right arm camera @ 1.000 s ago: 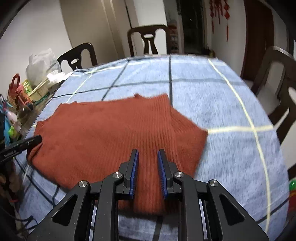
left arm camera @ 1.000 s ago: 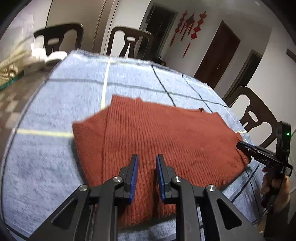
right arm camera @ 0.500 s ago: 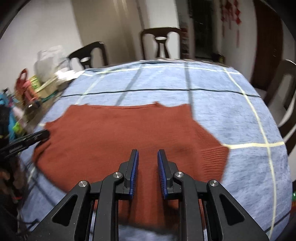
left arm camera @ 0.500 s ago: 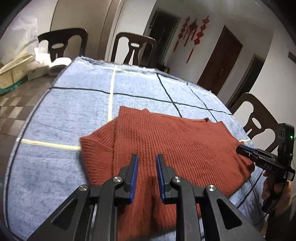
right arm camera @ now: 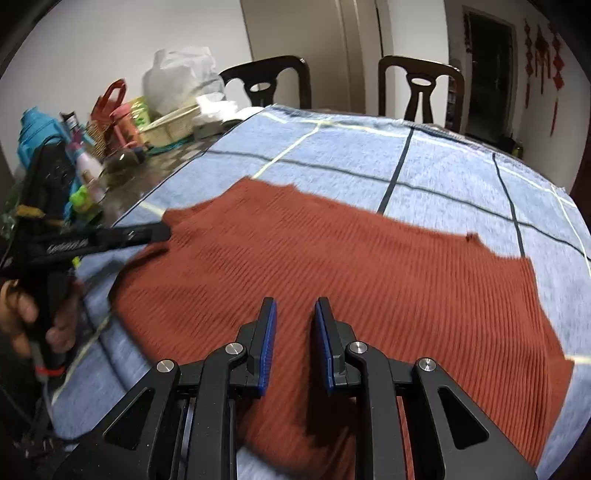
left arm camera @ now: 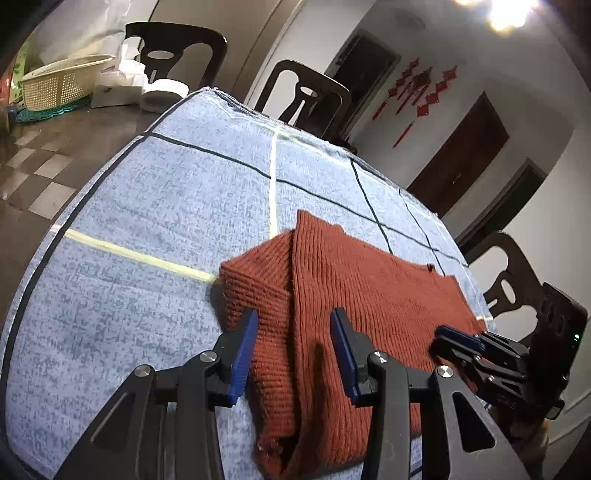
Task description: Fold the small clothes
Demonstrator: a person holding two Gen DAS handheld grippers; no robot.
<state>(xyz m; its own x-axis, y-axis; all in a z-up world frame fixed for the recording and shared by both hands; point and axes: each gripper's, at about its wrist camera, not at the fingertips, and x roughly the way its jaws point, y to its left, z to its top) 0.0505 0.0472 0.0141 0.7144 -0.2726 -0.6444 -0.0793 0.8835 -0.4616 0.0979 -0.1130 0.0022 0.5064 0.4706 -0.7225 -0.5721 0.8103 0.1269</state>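
though rumpled, rust-red ribbed sweater (left arm camera: 354, 295), sleeve overlapped

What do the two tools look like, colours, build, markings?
Both match: the left tool and right tool have matte black angular linkage arms with silver round pivot bolts and two flat fingers faced with blue ribbed pads. Seen from the side, the right tool's body shows a small green light; the left tool's carries white lettering, too blurred to read.

Dim indoor light; glare from a ceiling lamp (left arm camera: 508, 16); motion blur in the right view; edges bent and vignetted.
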